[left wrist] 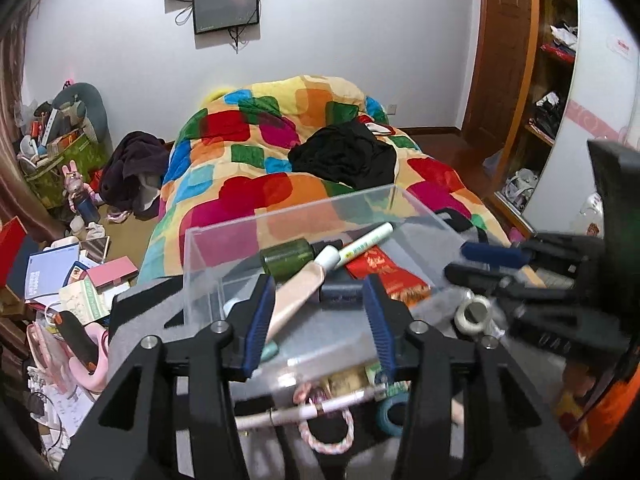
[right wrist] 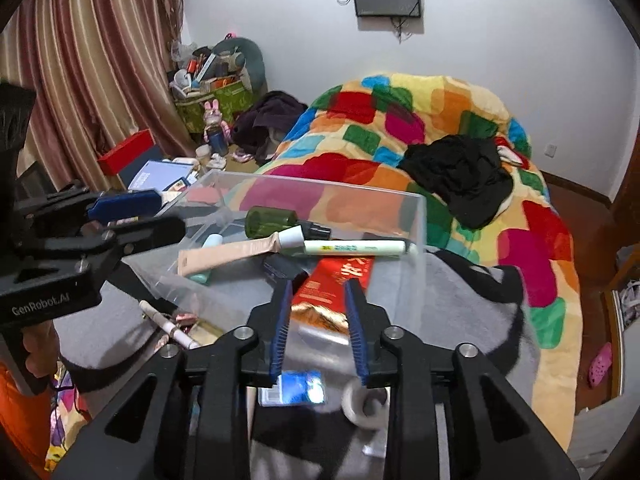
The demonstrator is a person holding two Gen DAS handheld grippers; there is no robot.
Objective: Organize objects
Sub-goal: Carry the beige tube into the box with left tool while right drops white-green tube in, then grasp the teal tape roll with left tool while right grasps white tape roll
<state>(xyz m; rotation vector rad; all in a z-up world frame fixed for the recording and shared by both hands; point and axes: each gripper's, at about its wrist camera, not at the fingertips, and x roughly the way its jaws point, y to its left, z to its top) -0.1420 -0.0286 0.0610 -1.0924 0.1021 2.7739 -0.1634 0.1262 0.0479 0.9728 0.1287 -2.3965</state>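
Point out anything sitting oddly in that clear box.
The beige tube lies slanted across the clear box, its flat end poking out over the wall rather than lying inside. The marker rests on the pile.

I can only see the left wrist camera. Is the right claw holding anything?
Observer: No. The right claw is open and empty, pointing at the red packet.
Operator: Is there anything under it that I can't see?
Observer: A blue card lies on the grey cloth, just below the claw.
Operator: How does my left claw look from the side?
Observer: The left claw is open beside the clear box, with nothing between its fingers.
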